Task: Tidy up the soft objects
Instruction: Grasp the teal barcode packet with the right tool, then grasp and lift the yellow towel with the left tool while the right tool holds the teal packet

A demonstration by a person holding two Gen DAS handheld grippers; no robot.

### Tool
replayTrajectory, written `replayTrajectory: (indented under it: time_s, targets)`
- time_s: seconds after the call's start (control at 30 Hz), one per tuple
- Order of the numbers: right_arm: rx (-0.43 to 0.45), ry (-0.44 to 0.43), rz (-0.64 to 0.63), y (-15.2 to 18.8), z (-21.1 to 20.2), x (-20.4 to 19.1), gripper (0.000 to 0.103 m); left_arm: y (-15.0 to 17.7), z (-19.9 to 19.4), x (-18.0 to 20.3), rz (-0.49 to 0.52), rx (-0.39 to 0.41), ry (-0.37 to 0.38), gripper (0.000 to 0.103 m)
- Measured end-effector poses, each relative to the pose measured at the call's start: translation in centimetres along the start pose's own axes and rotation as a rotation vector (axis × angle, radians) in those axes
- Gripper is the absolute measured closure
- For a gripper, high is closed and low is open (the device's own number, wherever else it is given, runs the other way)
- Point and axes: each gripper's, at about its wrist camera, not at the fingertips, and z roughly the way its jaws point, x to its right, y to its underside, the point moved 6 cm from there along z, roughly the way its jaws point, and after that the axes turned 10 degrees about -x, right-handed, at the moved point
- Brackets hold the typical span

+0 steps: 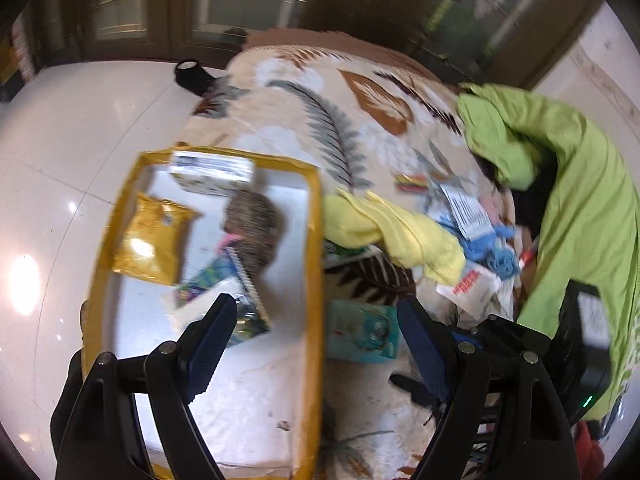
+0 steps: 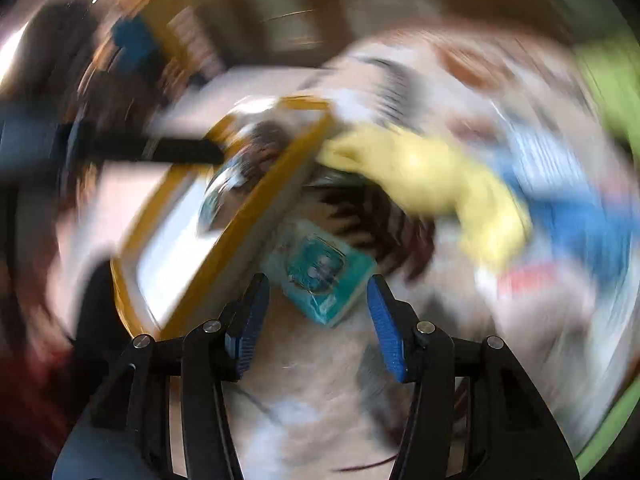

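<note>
A yellow cloth (image 1: 396, 236) lies crumpled on the leaf-patterned blanket (image 1: 320, 92), right of a yellow-rimmed box (image 1: 314, 240). A teal tissue pack (image 1: 362, 332) lies flat on the blanket beside the box. My left gripper (image 1: 316, 302) is open and holds nothing, hovering over the box's right rim, one finger above the box and the other above the blanket. The right wrist view is heavily blurred. My right gripper (image 2: 317, 280) stands open just short of the teal pack (image 2: 320, 272), whose near corner lies between the fingertips; the pads do not press it. The yellow cloth (image 2: 432, 176) lies beyond.
Inside the box are a yellow snack bag (image 1: 152, 240), a white carton (image 1: 212, 172), a brown knitted item (image 1: 254, 232) and a notebook. A green garment (image 1: 580, 184), blue yarn (image 1: 500, 256) and papers clutter the blanket's right. A black device (image 1: 584, 332) sits behind my left gripper. White tiled floor (image 1: 80, 140) on the left.
</note>
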Motion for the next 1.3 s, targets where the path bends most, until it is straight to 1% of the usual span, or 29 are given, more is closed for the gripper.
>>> replayTrajectory:
  time_s: [0.03,0.1,0.2,0.3,0.33,0.37,0.4,0.43,0.5,0.53,0.57,0.6,0.67,0.7,0.73,0.77,0.8,0.83,0.87,0.93,1.0,1.1,1.13,1.2,1.27,1.3]
  targets:
    - [-0.016,-0.002,-0.081,-0.4,0.4,-0.5,0.051,-0.1,-0.2,-0.5,-0.012,0.002,0.001,0.020]
    - [-0.070,0.022,-0.216,-0.6,1.5,-1.6,0.051,-0.1,-0.5,-1.3,-0.031,0.003,0.003,0.020]
    - [-0.151,0.031,-0.328,-1.3,3.2,-1.7,0.051,0.0,-0.3,-2.2,-0.053,-0.010,0.003,0.020]
    - [-0.224,0.056,-0.372,-2.2,4.6,-0.6,0.051,0.2,0.5,-2.8,-0.067,-0.033,0.002,0.020]
    - [-0.246,0.037,-0.381,-2.4,5.0,-0.2,0.051,0.2,0.8,-2.9,-0.069,-0.043,0.003,0.020]
    - [-0.281,0.007,-0.393,-1.8,4.5,0.0,0.051,0.2,1.1,-3.1,-0.072,-0.053,0.005,0.020]
    - [-0.317,-0.007,-0.413,-1.7,5.0,-0.1,0.051,0.2,1.3,-3.2,-0.074,-0.057,0.007,0.020]
    - [-0.328,-0.005,-0.444,-1.8,5.3,-0.2,0.050,0.1,1.4,-3.4,-0.077,-0.060,0.007,0.020]
    - [-0.322,0.006,-0.487,-2.2,5.6,-0.2,0.049,0.1,1.6,-3.6,-0.083,-0.064,0.005,0.020]
    - [-0.322,0.012,-0.489,-2.4,5.8,-0.1,0.048,0.1,1.8,-3.7,-0.085,-0.067,0.005,0.020]
    - [-0.327,0.020,-0.482,-2.8,6.3,0.2,0.043,0.1,1.8,-3.7,-0.085,-0.070,0.005,0.020]
    - [-0.330,0.032,-0.470,-3.2,6.7,0.4,0.042,0.1,1.9,-3.6,-0.083,-0.072,0.007,0.020]
    - [-0.339,0.064,-0.432,-3.7,7.7,1.1,0.042,0.2,1.9,-3.3,-0.074,-0.077,0.008,0.020]
    - [-0.328,0.065,-0.421,-3.7,7.8,1.2,0.042,0.2,1.9,-3.1,-0.066,-0.078,0.009,0.020]
    - [-0.308,0.060,-0.408,-3.7,7.6,1.1,0.047,0.1,1.9,-2.8,-0.057,-0.078,0.007,0.020]
    - [-0.294,0.033,-0.360,-3.5,7.0,1.3,0.063,0.0,1.9,-2.5,-0.050,-0.079,0.005,0.020]
    - [-0.286,0.028,-0.326,-3.4,6.6,1.6,0.069,-0.1,1.9,-2.0,-0.041,-0.077,0.006,0.020]
    - [-0.270,0.035,-0.295,-3.1,6.0,2.0,0.083,-0.2,1.9,-1.6,-0.032,-0.074,0.011,0.020]
    - [-0.249,0.030,-0.235,-2.4,4.9,2.6,0.089,-0.3,1.9,-1.1,-0.022,-0.071,0.017,0.020]
    - [-0.222,0.024,-0.150,-0.9,3.2,3.5,0.090,-0.7,2.3,0.3,0.003,-0.068,0.030,0.020]
    - [-0.194,-0.005,-0.027,1.3,1.2,4.8,0.090,-1.1,3.1,2.0,0.045,-0.075,0.040,0.020]
    - [-0.158,-0.053,0.184,4.5,-1.0,6.9,0.090,-1.8,4.5,4.4,0.097,-0.092,0.045,0.020]
    - [-0.144,-0.077,0.278,5.6,-1.6,7.9,0.090,-1.9,5.0,5.3,0.108,-0.105,0.054,0.020]
    - [-0.105,-0.113,0.389,7.1,-2.6,9.2,0.090,-1.9,5.8,6.6,0.105,-0.125,0.069,0.020]
    - [-0.090,-0.125,0.453,7.7,-3.1,9.8,0.090,-2.0,6.6,7.6,0.081,-0.149,0.094,0.020]
    - [-0.073,-0.146,0.482,8.0,-3.4,10.0,0.090,-2.1,7.2,8.0,0.058,-0.169,0.095,0.020]
